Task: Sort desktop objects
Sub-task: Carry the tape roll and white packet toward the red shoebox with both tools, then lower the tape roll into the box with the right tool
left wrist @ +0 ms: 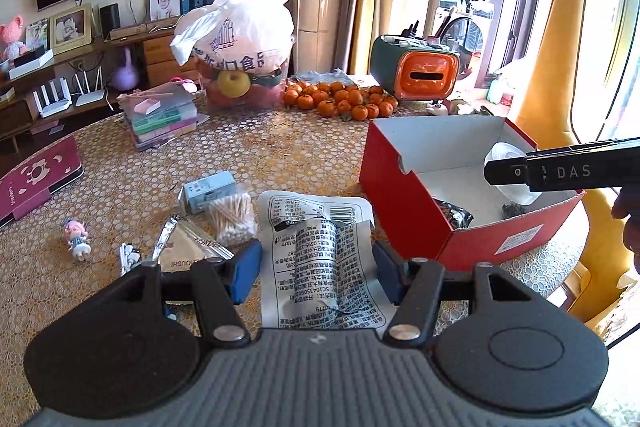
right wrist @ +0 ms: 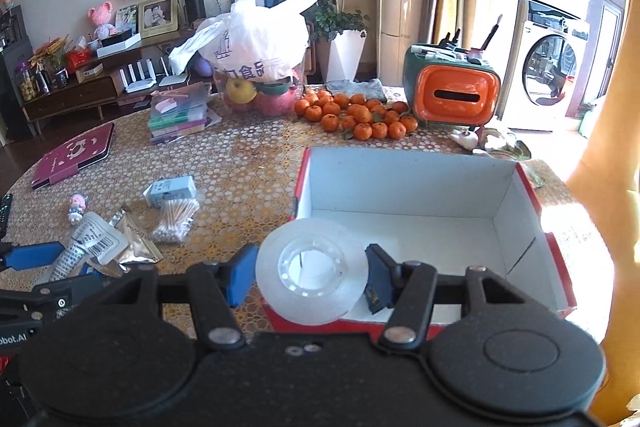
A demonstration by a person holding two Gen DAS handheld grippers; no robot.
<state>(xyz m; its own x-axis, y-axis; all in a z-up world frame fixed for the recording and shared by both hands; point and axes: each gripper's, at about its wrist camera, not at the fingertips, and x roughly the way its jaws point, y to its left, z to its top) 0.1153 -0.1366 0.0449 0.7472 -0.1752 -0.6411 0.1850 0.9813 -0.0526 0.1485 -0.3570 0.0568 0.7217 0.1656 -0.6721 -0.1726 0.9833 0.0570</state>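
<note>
Straddling a printed white packet (left wrist: 320, 259) at lower centre of the left wrist view, the left gripper (left wrist: 316, 273) stands spread, pads beside the packet's edges; whether they touch, I cannot tell. The red box (left wrist: 404, 195) sits right of centre. In the right wrist view, the right gripper (right wrist: 308, 273) clamps a clear tape roll (right wrist: 312, 271) over the box's near edge (right wrist: 340, 325), at lower centre.

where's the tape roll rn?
In the right gripper, the tape roll sits between its blue fingers, over the near-left corner of the red box.
</note>
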